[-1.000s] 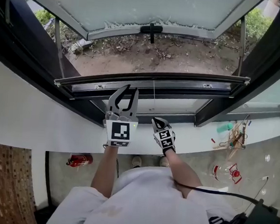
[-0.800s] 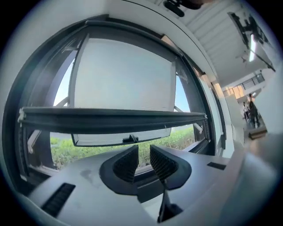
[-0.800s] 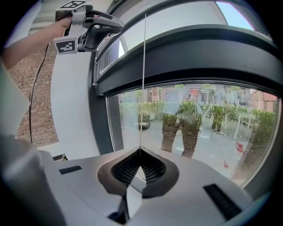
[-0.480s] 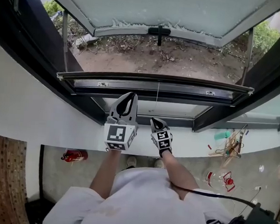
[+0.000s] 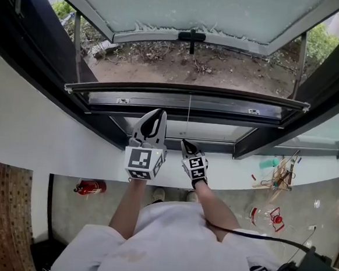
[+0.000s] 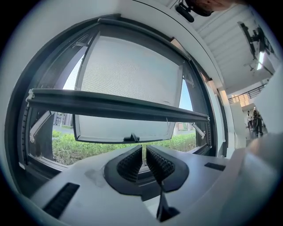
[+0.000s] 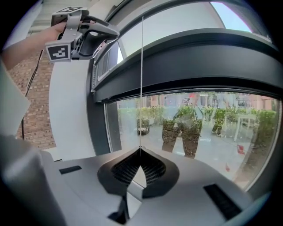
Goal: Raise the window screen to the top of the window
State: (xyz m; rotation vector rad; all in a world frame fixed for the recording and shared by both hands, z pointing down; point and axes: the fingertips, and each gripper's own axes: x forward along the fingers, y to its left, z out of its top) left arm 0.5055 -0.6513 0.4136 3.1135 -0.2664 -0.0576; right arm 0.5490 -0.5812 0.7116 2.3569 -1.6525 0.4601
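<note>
The screen's dark bottom bar (image 5: pixel 184 95) spans the window frame, low in the opening. It shows as a dark band in the left gripper view (image 6: pixel 115 103) and arches overhead in the right gripper view (image 7: pixel 190 75). A thin pull cord (image 5: pixel 188 119) hangs from its middle. My right gripper (image 5: pixel 184 142) is shut on the cord's lower end, and the cord (image 7: pixel 142 88) runs straight up from the gripper (image 7: pixel 140 150). My left gripper (image 5: pixel 156 114) hovers just left of the cord, under the bar. Its jaws (image 6: pixel 143 150) stand a narrow slit apart with nothing between them.
The outer window sash (image 5: pixel 191 11) with its black handle (image 5: pixel 192 37) is swung outward over bare ground. A white sill (image 5: pixel 69 147) lies below my hands, with small items (image 5: pixel 277 172) on its right. A red extinguisher (image 5: pixel 89 187) stands on the floor.
My left gripper's jaws went from wide apart to nearly together, and the gripper rolled a little. The right gripper kept its hold on the cord.
</note>
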